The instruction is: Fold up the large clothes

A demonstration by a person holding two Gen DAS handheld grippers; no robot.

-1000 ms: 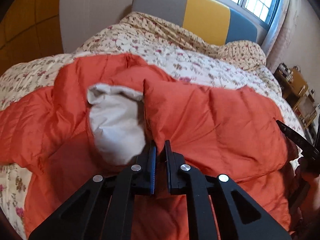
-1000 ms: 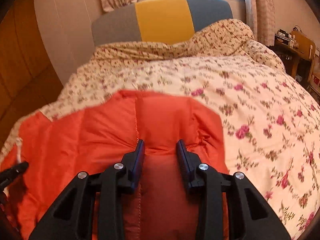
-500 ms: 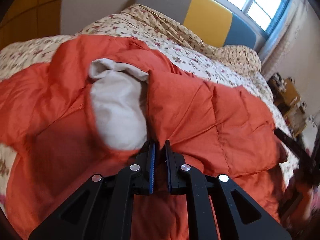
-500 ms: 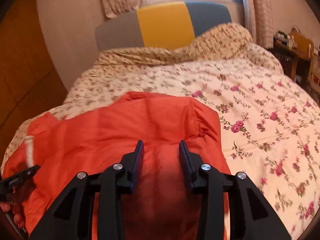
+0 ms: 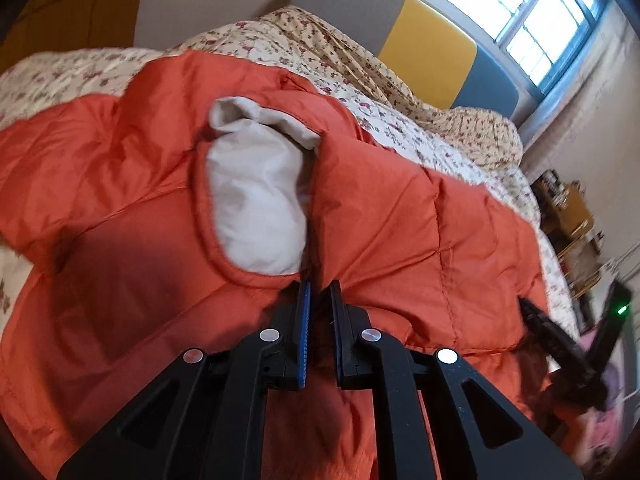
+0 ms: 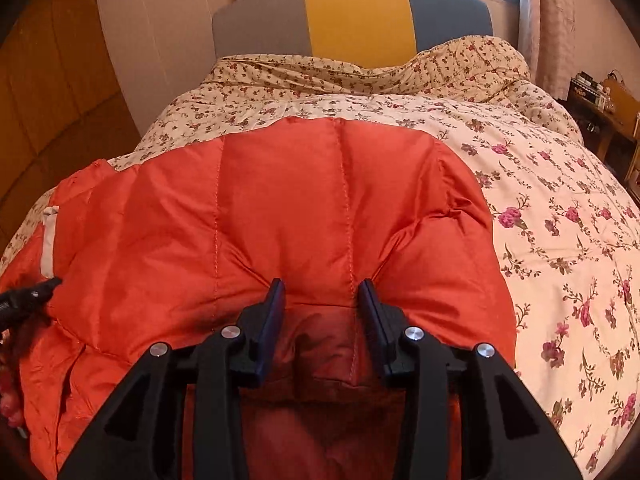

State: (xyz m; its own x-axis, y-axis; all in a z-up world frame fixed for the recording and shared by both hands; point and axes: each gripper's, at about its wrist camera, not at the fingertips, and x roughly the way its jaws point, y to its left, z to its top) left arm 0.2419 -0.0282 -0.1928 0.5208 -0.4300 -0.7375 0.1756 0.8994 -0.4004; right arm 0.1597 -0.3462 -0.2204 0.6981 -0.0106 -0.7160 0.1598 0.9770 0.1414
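Note:
A large orange quilted jacket (image 5: 400,220) lies spread on the bed, with its white lining (image 5: 256,208) showing at an opening. My left gripper (image 5: 320,286) is shut on a thin fold of the jacket's near edge, just below the lining. In the right wrist view the jacket (image 6: 300,200) bulges ahead, and my right gripper (image 6: 321,286) is shut on a thick puffy fold of it. Creases fan out from both fingertips. The right gripper (image 5: 560,344) shows at the right edge of the left wrist view. The left gripper (image 6: 28,300) shows at the left edge of the right wrist view.
A floral quilt (image 6: 560,200) covers the bed under the jacket. A grey, yellow and blue headboard (image 6: 356,16) stands at the far end below a window (image 5: 520,4). A wooden bedside table (image 6: 608,104) with small items is on the right. Wood panelling lines the left wall.
Both grippers have carried the jacket's edge along, and the orange fabric now reaches farther up the bed. The left wrist has rolled, tilting its view. The right fingers stand slightly wider.

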